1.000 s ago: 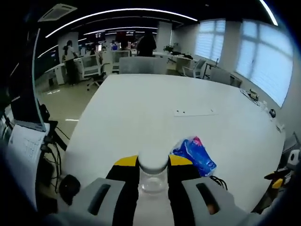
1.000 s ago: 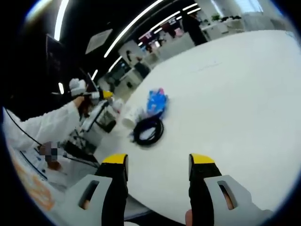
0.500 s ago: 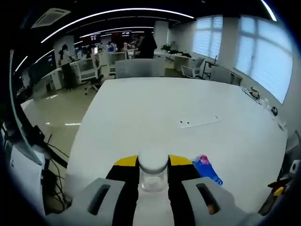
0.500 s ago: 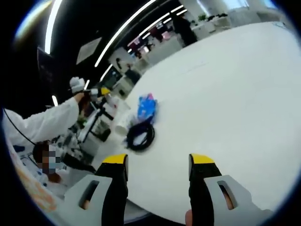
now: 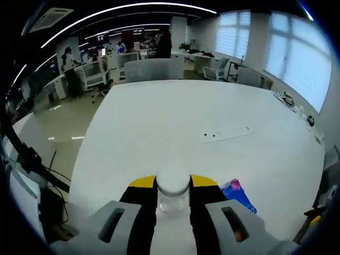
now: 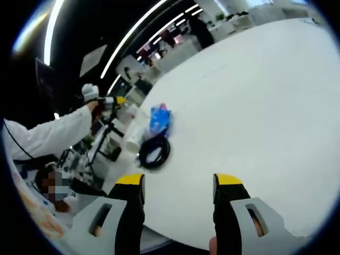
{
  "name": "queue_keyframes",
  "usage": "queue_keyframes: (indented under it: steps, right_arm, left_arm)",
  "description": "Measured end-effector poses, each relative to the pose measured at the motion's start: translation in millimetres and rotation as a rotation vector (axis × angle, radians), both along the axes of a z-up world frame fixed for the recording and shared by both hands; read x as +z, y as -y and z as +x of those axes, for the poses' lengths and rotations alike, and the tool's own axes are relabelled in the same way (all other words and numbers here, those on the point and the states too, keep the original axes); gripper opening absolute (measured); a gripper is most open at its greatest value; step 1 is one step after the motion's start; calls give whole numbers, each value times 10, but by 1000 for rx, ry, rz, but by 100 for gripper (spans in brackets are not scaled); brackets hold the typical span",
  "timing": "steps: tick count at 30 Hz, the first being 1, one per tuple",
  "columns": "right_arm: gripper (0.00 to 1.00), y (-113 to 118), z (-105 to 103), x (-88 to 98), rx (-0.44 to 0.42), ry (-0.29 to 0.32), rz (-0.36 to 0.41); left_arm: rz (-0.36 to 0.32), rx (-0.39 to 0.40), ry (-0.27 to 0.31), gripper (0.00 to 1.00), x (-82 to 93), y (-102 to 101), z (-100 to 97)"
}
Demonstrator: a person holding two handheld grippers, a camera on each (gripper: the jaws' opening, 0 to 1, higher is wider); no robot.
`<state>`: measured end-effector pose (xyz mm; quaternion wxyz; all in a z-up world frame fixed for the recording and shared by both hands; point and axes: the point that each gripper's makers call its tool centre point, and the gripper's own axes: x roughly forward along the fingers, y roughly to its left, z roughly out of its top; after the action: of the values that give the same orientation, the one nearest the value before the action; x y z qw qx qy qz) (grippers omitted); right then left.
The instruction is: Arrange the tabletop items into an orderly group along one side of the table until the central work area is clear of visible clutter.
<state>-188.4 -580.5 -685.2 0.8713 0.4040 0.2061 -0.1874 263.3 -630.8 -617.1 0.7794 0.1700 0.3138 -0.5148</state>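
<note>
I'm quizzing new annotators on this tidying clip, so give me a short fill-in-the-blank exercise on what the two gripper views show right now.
1. The left gripper is shut on a clear jar with a ____ lid.
2. The right gripper has its jaws ____.
3. Beside the blue packet lies a coiled black ____.

Missing words: white; open; cable

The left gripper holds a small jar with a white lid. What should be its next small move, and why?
Probably lower the jar onto the table close beside the blue packet. The left gripper is shut on the jar near the table's edge, and in the right gripper view the blue packet and the black cable coil already lie grouped at that edge, so the jar would join them.
</note>
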Motion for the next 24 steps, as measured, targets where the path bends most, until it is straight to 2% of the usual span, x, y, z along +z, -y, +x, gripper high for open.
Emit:
queue_keyframes:
  steps: [5, 13, 22, 24]
  right_arm:
    - [50, -6, -14, -44, -4, -9, 10]
    - [50, 5, -3, -59, 2, -9, 14]
    - [50, 9, 12, -34, 20, -4, 6]
    - [50, 12, 3, -26, 20, -1, 5]
  left_arm:
    - [13, -15, -5, 20, -82, 42, -36]
    - [14, -13, 6, 21, -71, 52, -49]
    - [10, -13, 43, 21, -68, 26, -106]
    - [2, -4, 47, 24, -39, 10, -112]
